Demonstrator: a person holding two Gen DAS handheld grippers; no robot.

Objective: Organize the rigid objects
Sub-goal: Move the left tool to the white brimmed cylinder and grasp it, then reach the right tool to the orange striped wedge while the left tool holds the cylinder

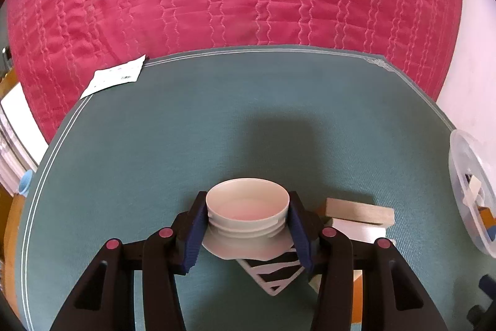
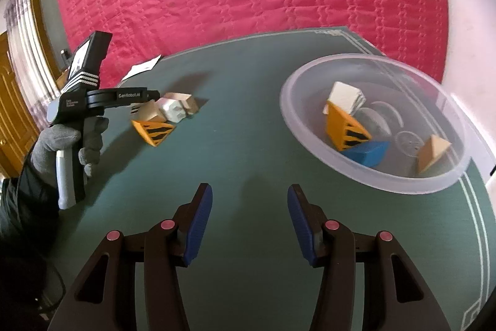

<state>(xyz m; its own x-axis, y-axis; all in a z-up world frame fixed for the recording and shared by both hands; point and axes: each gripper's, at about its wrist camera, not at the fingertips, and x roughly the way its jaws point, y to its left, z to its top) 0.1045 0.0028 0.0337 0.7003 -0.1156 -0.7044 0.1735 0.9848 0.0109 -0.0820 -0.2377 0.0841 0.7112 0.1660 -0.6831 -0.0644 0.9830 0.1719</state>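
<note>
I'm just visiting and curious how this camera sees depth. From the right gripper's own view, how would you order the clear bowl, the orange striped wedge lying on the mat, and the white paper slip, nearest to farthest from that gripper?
1. Clear bowl, just ahead to the right of the right gripper.
2. Orange striped wedge, ahead left, on the mat.
3. White paper slip, at the mat's far left edge.

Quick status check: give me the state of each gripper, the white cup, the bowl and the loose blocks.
Left gripper: shut on the white cup.
White cup: upright, mouth up, empty.
Right gripper: open, nothing between its pads.
Clear plastic bowl: upright on the mat, holding several blocks.
Yellow striped wedge: lying loose on the mat.
</note>
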